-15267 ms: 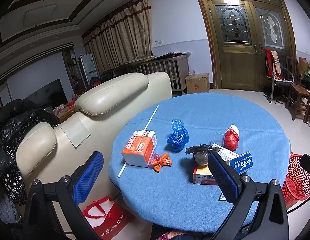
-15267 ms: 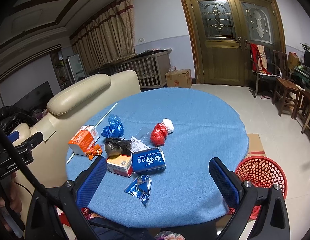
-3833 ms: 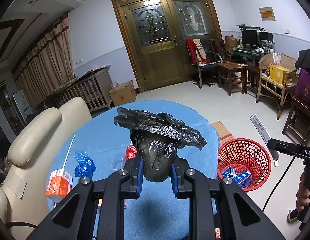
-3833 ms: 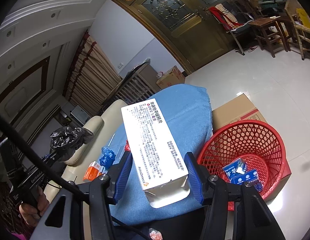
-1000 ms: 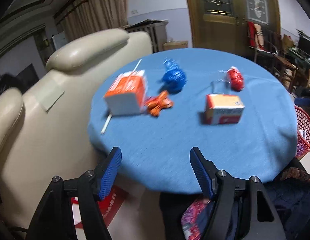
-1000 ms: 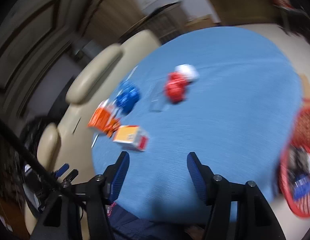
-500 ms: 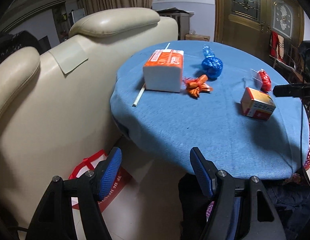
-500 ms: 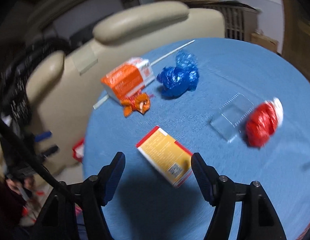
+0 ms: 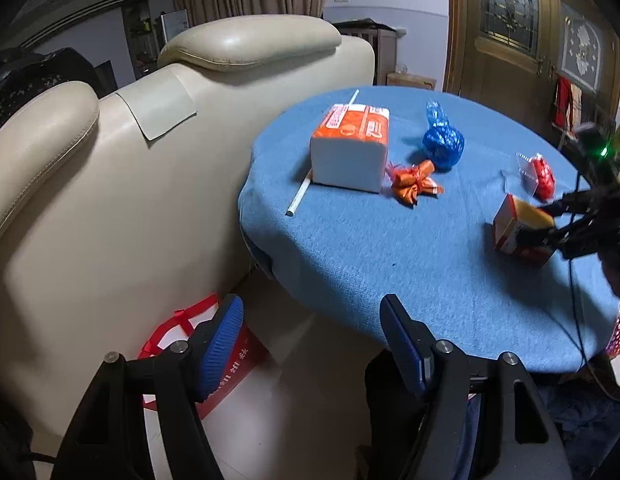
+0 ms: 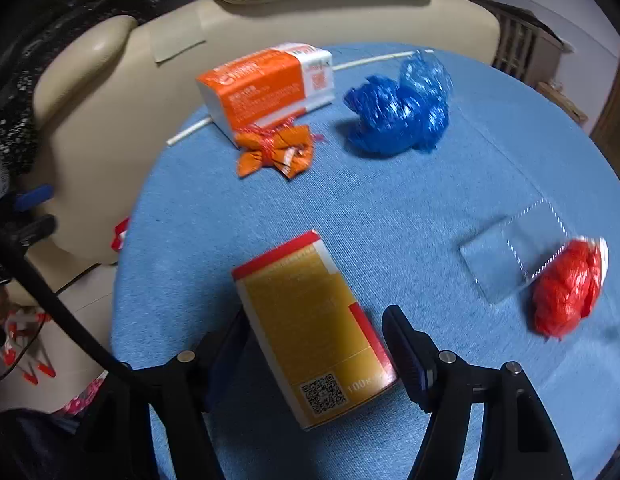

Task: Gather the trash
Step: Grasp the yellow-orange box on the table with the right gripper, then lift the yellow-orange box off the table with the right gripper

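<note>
Blue table (image 10: 390,216), right hand-held gripper (image 10: 314,344) astride yellow box (image 10: 310,336)

From my right wrist view, the desk (image 10: 390,208) carries everything. The carton (image 10: 310,332) lies flat nearest me, between the right gripper (image 10: 314,344) fingers, neither finger clearly touching it. Behind it sits the tied wrapper (image 10: 276,150), touching the tissue pack (image 10: 266,88). A straw (image 10: 190,132) runs under that pack. Right of the pack lies the crumpled bag (image 10: 398,108). At far right, the clear sleeve (image 10: 510,248) lies beside the knotted bag (image 10: 566,288). The sofa (image 10: 310,4) stands behind the desk.
</note>
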Tool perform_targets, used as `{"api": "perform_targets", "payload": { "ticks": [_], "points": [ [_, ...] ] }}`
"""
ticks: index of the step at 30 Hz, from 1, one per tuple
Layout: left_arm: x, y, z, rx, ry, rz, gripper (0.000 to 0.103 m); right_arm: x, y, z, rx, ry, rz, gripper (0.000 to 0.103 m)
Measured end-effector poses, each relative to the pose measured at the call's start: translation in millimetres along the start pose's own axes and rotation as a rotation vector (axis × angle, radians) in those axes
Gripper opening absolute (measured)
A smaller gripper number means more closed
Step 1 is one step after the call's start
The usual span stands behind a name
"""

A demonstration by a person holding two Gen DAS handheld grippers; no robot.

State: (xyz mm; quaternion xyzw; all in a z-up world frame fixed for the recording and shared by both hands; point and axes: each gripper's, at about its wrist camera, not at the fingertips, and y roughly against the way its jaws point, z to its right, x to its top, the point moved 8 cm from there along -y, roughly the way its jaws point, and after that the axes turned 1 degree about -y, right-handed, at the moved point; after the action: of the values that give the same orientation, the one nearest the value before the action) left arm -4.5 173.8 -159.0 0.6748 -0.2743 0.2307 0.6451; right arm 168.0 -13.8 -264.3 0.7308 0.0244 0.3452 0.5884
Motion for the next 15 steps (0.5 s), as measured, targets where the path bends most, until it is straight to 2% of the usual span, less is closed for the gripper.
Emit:
{"api": "perform_targets", "payload": {
  "ticks": [5,9,15],
  "points": [
    [-8.4,1.6,1.7,-0.007,0.009,-0.005,0.072,-7.9,3.4,-3.7,-0.051,-0.045,0.014,0.058],
    [-10.2,8.9,-1.9,-0.018,0.033,0.012,0.072,-21.8,12.8,-6.2,-0.056,-0.122,0.028,0.055],
    [-9.5,20.4,-10.6,-0.049,0.086,0.034,0.072,-56.2,36.1,7.1,-0.022,-0.330,0.060,0.053]
  ]
}}
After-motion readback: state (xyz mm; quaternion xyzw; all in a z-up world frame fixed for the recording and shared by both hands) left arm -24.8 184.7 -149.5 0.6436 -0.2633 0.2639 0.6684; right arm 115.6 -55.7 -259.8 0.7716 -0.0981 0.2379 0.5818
